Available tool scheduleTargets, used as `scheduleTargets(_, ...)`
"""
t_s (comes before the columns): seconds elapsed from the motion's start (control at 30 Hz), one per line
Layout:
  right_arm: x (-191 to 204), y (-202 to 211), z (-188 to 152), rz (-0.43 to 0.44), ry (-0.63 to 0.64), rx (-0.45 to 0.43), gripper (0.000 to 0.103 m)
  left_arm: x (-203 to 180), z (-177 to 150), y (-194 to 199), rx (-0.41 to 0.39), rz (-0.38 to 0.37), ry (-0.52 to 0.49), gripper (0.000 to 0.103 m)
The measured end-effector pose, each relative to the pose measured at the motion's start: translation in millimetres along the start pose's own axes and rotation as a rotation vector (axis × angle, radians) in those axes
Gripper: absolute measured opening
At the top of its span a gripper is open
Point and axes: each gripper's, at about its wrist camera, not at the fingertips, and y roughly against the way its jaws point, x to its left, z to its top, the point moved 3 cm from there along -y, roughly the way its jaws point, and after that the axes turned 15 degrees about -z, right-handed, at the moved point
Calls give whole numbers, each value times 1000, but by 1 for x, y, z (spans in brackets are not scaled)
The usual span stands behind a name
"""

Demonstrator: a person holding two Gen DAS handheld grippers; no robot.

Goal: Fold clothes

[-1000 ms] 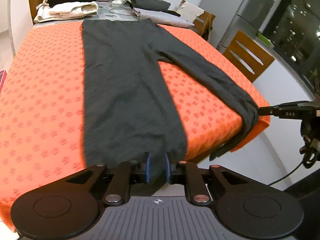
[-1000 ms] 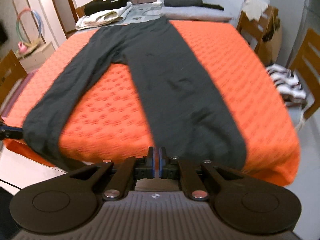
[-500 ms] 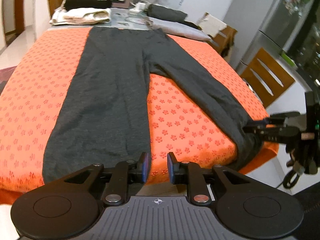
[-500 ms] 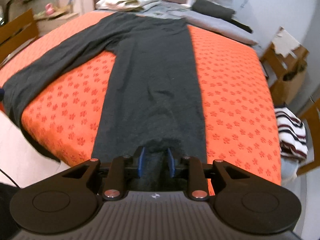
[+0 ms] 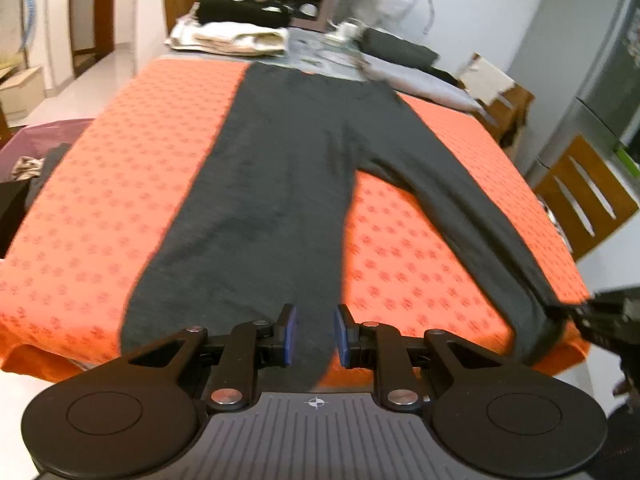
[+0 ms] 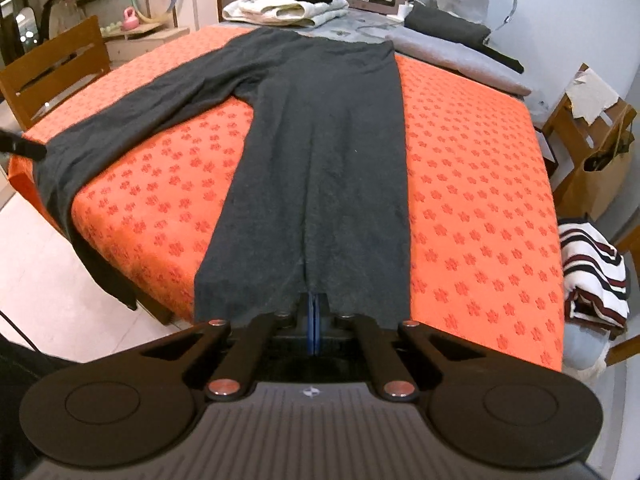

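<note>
Dark grey trousers [image 5: 280, 184] lie flat on the orange patterned tablecloth [image 5: 120, 200], waistband at the far end and both legs spread toward me. My left gripper [image 5: 314, 334] is open at the near table edge, with the hem of one leg lying between its blue pads, untouched by them. In the right wrist view the trousers [image 6: 320, 140] run straight ahead, and my right gripper [image 6: 314, 320] is shut on the hem of the other leg. That leg's cloth puckers at the pinch. The left gripper's tip [image 6: 24, 146] shows at the far left beside the other hem.
Folded cream and black clothes [image 6: 288, 8] and a grey and black pile [image 6: 460, 40] sit at the table's far end. A striped garment [image 6: 592, 272] rests on a seat at right. Wooden chairs [image 5: 584, 200] [image 6: 52, 72] and a paper bag [image 6: 600, 176] flank the table.
My right gripper, open around the leg hem half a second ago, has shut on it. My left gripper has opened wider and now straddles its leg's hem.
</note>
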Motion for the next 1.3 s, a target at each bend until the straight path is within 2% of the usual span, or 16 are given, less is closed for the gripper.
scheduleTargets(0.3,1,21,-7,-37,-73,19,10,52,51,11,-70,72,11,24)
scheduleTargets(0.53,32,50,6,-107,-250,-41,16,101,103,7,-58,6,-38,28)
scheduleTargets(0.77,113,62,33,-183,-383,-68,19,145,136,-1,11,-135,-140,29)
scheduleTargets(1.0,215,63,65,-195,-500,-54,22,180,158,-6,96,-272,-258,30)
scheduleTargets(1.17,277,62,96,-190,-518,-62,25,204,171,-12,132,-312,-299,31)
scheduleTargets(1.3,315,55,117,-176,-462,-63,26,223,179,-18,143,-314,-307,31)
